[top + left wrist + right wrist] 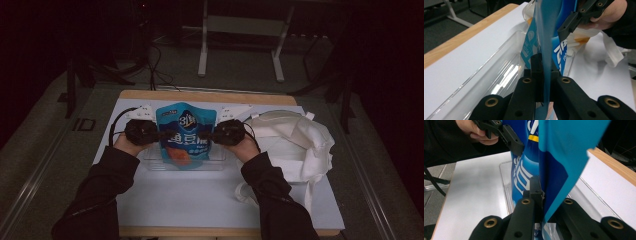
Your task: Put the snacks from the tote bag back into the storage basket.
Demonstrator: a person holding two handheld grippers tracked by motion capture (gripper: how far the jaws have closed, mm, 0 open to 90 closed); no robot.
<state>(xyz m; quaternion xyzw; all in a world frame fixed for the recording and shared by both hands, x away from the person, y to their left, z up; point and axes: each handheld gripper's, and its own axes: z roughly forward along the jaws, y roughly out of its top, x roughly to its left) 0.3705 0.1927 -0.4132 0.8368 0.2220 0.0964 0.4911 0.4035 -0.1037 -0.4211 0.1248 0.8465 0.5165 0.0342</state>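
Blue pouch [186, 132] held upright over clear tray [150, 162], mid-table. Left gripper [161, 134] clamped shut on pouch's left edge, right gripper [209, 134] clamped shut on its right edge. White bag [295, 142] lies right of tray.

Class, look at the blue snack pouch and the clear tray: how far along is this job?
Done: both grippers, left gripper and right gripper, are shut on the blue pouch at its side edges. In hand: it is held upright over the clear tray. Left, probably: settling it in the tray and letting go.
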